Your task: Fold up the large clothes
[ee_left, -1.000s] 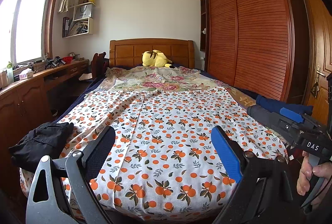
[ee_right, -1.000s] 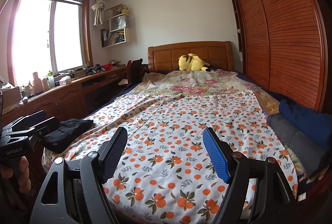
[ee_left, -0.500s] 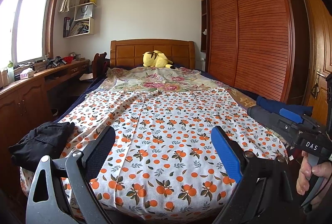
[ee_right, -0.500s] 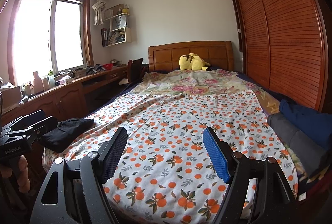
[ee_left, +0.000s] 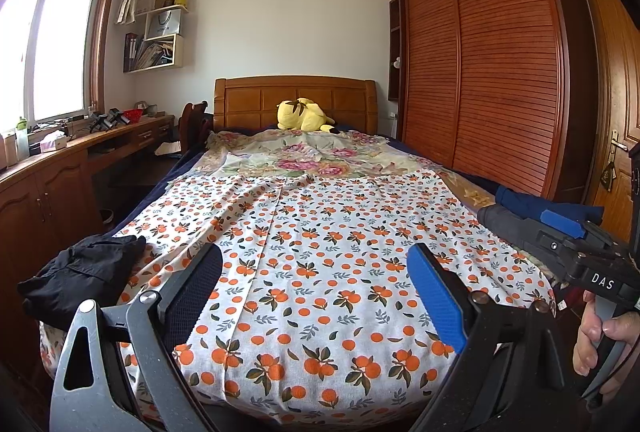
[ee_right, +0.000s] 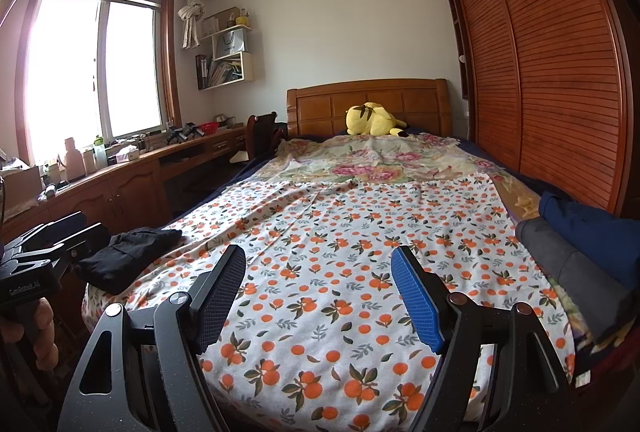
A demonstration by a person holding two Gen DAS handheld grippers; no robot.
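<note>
A large white cloth with an orange-fruit print (ee_left: pixel 320 256) lies spread flat over the foot half of the bed; it also shows in the right wrist view (ee_right: pixel 360 264). My left gripper (ee_left: pixel 316 292) is open and empty, held just off the cloth's near edge. My right gripper (ee_right: pixel 318 292) is open and empty at the same edge, further right; its body shows in the left wrist view (ee_left: pixel 576 256). A crumpled black garment (ee_left: pixel 80 272) lies on the bed's left corner (ee_right: pixel 128 256). Folded grey and blue clothes (ee_right: pixel 580 252) lie at the right edge.
A floral quilt (ee_left: pixel 312 156) covers the far half of the bed. A yellow plush toy (ee_left: pixel 302 114) sits by the wooden headboard (ee_left: pixel 296 96). A wooden desk (ee_left: pixel 72 168) runs along the left wall. A slatted wardrobe (ee_left: pixel 500 80) lines the right wall.
Both grippers have barely moved, with only a slight shift of view. Nothing was taken hold of and the cloth lies as before.
</note>
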